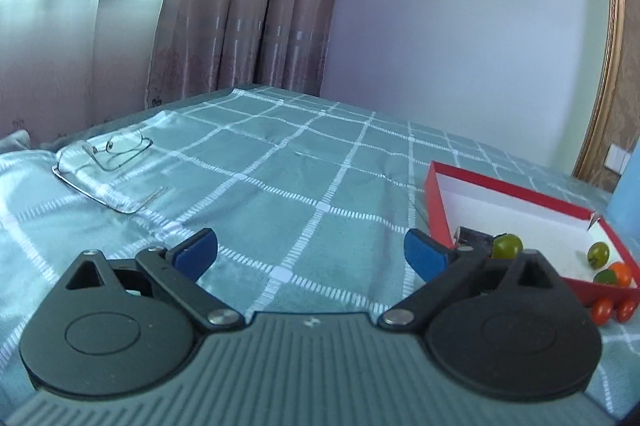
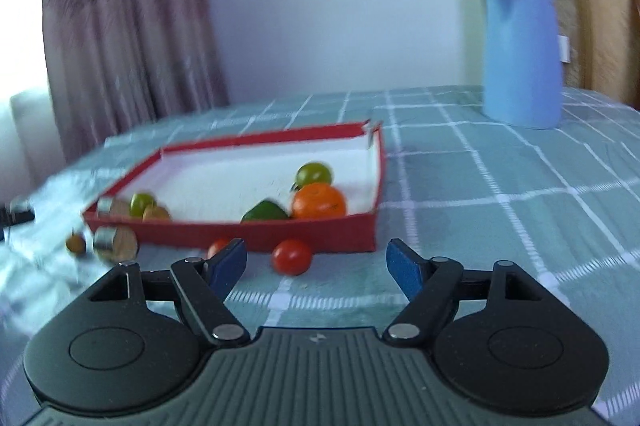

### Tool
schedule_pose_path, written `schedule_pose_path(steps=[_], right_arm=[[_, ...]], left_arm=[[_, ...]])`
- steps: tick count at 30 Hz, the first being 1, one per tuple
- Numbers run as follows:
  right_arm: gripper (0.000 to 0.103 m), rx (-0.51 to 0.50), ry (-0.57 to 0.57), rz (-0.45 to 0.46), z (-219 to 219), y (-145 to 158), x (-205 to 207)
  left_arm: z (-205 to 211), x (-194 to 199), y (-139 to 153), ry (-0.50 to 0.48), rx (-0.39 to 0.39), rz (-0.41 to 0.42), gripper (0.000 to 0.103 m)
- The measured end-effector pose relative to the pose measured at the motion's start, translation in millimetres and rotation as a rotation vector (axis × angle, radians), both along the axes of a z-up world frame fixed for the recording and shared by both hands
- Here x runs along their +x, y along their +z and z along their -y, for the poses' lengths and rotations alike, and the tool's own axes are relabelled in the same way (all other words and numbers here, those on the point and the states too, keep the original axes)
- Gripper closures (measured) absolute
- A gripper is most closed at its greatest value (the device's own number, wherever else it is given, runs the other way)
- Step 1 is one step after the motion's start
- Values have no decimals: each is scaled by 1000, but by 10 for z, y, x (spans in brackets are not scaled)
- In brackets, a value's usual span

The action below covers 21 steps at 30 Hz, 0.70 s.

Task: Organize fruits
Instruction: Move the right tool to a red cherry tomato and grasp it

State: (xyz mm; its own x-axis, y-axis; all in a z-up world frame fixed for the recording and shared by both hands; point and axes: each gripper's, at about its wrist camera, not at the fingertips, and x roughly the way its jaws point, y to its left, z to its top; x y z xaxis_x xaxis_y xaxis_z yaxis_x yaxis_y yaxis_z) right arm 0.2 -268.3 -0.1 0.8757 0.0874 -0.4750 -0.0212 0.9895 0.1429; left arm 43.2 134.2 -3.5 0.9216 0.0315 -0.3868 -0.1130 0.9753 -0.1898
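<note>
Just in front of the red box, a cherry tomato probably awaits pickup, so the empty, spread-jawed right gripper must advance and close.

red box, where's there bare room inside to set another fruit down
The far half of the red box is bare white floor, bordered by its back wall. The near right corner is crowded with the orange and green fruits. Two tomatoes lie outside its front wall.
</note>
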Motion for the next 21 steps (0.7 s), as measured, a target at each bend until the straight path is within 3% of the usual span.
schedule_pose_path(steps=[2, 5, 12, 21], right_arm=[[30, -7, 12, -33, -34, -13, 82], [48, -7, 27, -78, -49, -48, 192], [49, -36, 41, -117, -140, -74, 337], [77, -60, 56, -148, -207, -100, 438]], left_arm=[[-13, -13, -15, -7, -15, 1, 4], [-29, -17, -25, -15, -30, 4, 4], [-35, -4, -32, -34, -42, 6, 4], [-45, 17, -36, -39, -48, 1, 4]])
